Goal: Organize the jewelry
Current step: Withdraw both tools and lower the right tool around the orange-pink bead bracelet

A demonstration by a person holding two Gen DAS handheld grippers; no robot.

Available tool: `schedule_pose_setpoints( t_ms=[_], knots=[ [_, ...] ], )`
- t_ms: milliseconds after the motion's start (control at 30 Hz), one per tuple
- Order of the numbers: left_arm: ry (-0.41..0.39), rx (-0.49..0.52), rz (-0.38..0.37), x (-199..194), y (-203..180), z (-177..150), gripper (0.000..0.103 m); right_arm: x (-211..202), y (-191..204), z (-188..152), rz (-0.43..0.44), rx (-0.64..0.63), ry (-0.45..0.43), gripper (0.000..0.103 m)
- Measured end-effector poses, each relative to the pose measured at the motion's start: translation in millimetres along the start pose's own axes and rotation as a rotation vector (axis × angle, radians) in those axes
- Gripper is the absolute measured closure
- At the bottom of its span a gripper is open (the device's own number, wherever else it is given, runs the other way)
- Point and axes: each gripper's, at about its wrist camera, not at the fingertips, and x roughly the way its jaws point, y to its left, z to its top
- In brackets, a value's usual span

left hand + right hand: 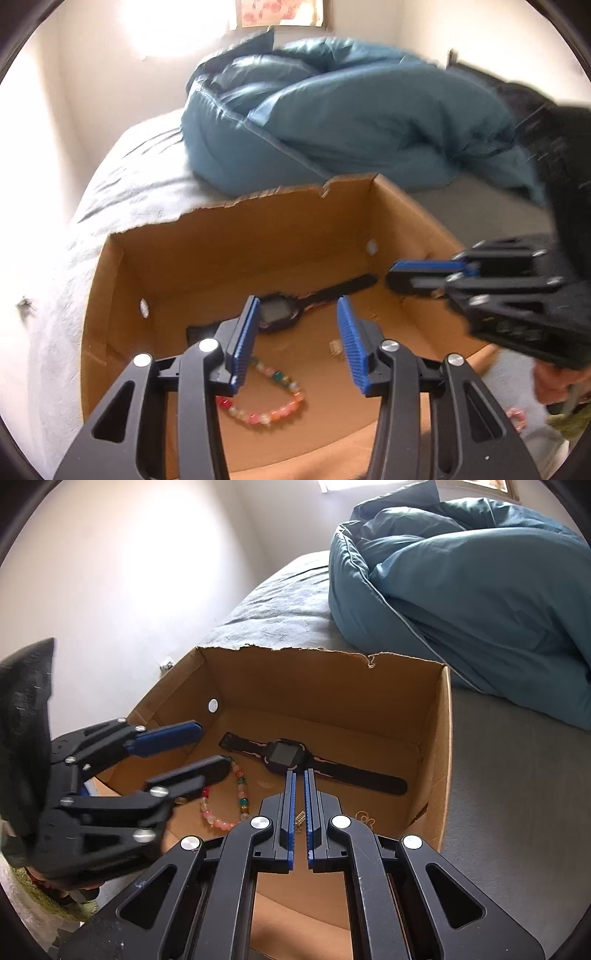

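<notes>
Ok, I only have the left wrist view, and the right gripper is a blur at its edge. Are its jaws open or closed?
Observer: The right gripper is almost closed, with a thin gap and nothing gripped.
Operator: Is anything in the box hidden behind my fingers?
Observer: Yes, a small gold looped piece lies on the cardboard box floor, near one strap end of the watch.
Operator: And the watch's other strap?
Observer: It is stretched out flat, like the first.

No readable text, label, brand or number on anything here.
</notes>
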Motion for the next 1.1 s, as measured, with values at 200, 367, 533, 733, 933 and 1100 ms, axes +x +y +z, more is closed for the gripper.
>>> schedule_pose_setpoints(
  t_ms=[200, 367, 533, 733, 933, 1100],
  knots=[
    [-0.032, 0.025, -0.031, -9.9, -4.8, 0.8, 0.06, -5.5, 3.7, 5.5, 0.018, 0.001, -0.019, 0.098],
    [-0.047, 0.013, -0.02, -15.6, -6.1, 0.3, 0.06, -12.2, 2.9, 2.7, 0.02, 0.015, -0.031, 0.098],
    [-0.081, -0.022, -0.021, -35.2, -4.9, -4.9, 0.058, -31.5, 0.3, -7.2, 0.016, 0.03, -0.05, 0.089],
    [-0.131, -0.048, -0.032, -68.9, -8.7, -27.1, 0.054, -71.5, 2.5, -29.1, 0.003, 0.044, -0.095, 0.077],
    [-0.17, -0.076, -0.059, -107.7, -17.4, -64.1, 0.051, -113.1, 7.6, -62.6, -0.025, 0.043, -0.136, 0.068],
    [-0.172, -0.09, -0.077, -129.2, -25.3, -94.3, 0.049, -141.3, 12.4, -101.1, -0.068, 0.039, -0.156, 0.064]
  ],
)
